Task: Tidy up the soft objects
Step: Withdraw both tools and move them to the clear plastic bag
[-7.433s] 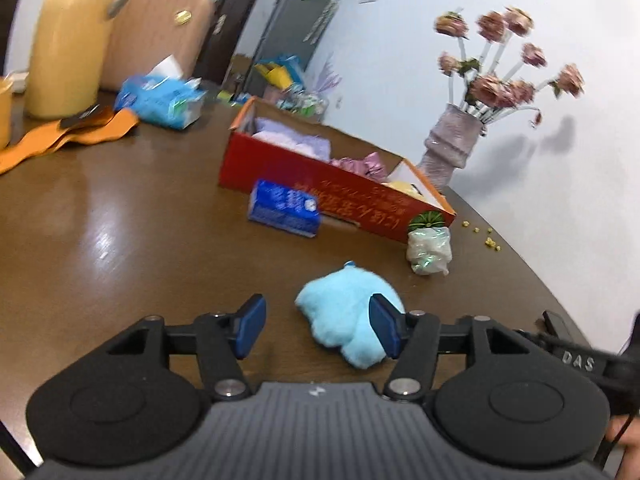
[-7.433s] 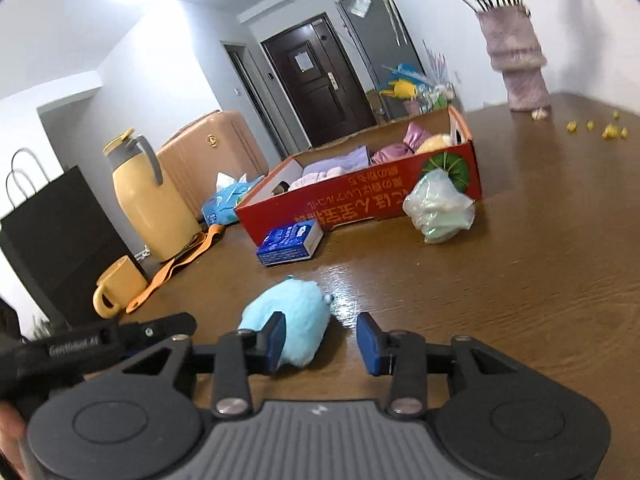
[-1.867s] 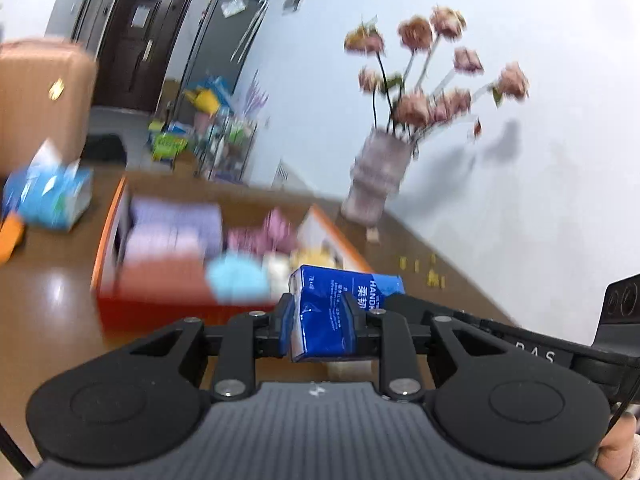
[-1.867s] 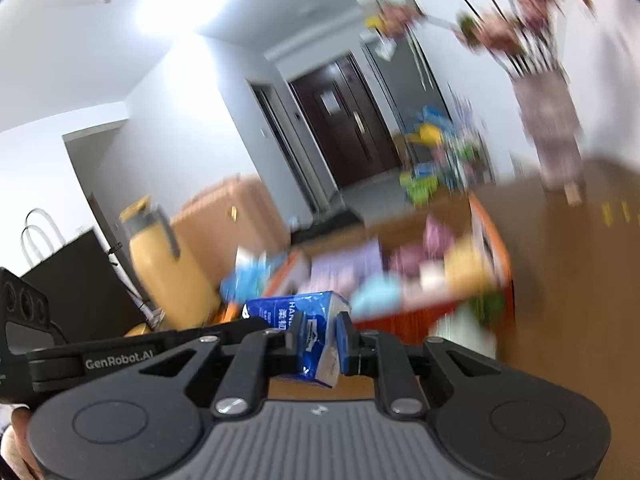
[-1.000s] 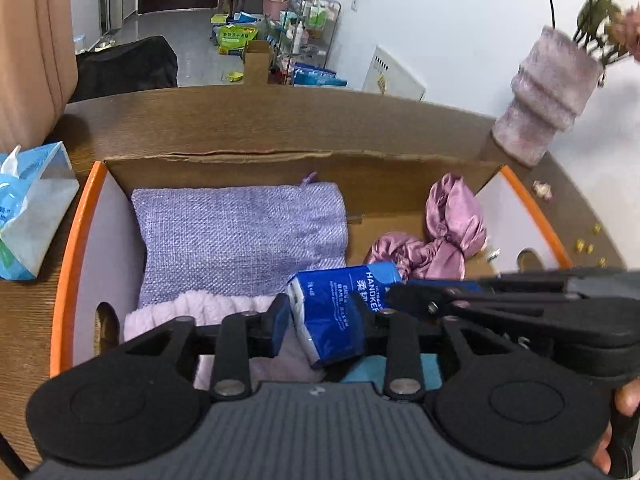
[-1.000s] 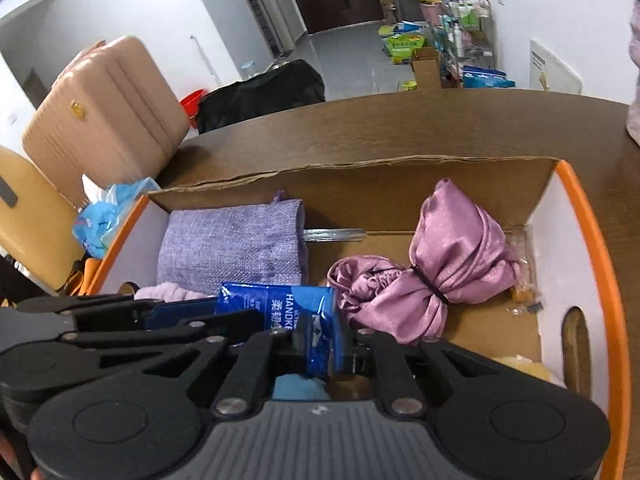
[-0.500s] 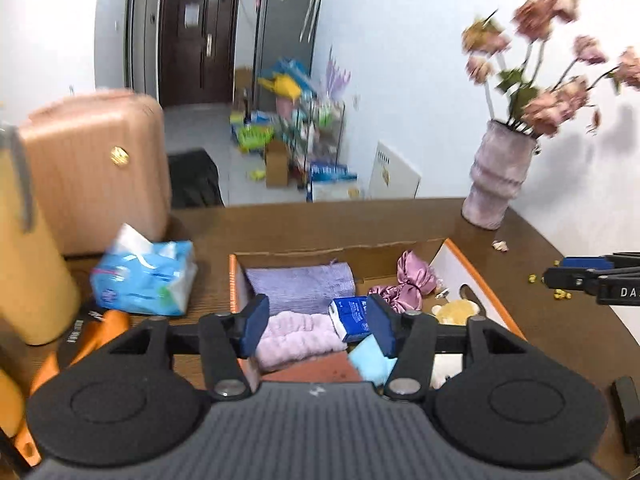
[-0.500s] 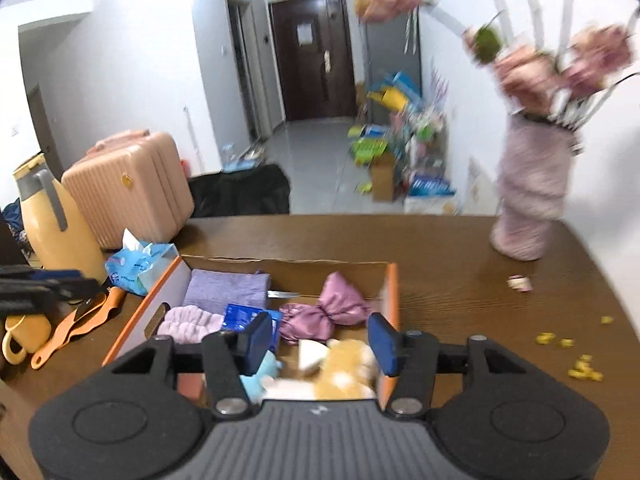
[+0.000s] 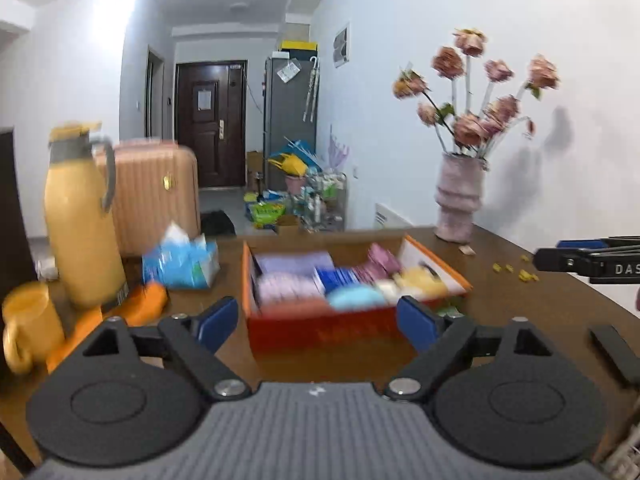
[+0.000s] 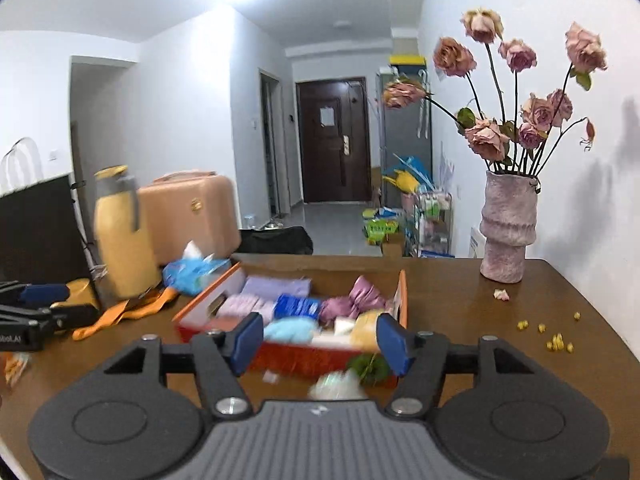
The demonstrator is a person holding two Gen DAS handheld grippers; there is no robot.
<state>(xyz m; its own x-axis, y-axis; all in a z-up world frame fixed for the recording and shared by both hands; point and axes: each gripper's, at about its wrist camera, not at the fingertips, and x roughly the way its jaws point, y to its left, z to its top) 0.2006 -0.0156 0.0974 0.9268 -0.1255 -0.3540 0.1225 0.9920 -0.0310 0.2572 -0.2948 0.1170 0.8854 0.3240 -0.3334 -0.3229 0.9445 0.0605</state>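
A red cardboard box with an orange rim stands on the brown table, also in the right wrist view. It holds a blue tissue pack, a light blue plush, a purple pouch, pink cloth and a yellow item. My left gripper is open and empty, held back from the box. My right gripper is open and empty, also in front of the box. A clear bag with a green top lies before the box.
A yellow jug, yellow mug, orange strap and blue tissue bag are at the left. A pink vase with roses stands at the back right. Yellow crumbs lie on the table. A pink suitcase stands behind.
Both grippers released the blue tissue pack into the box, opened wide, and pulled back and up away from it.
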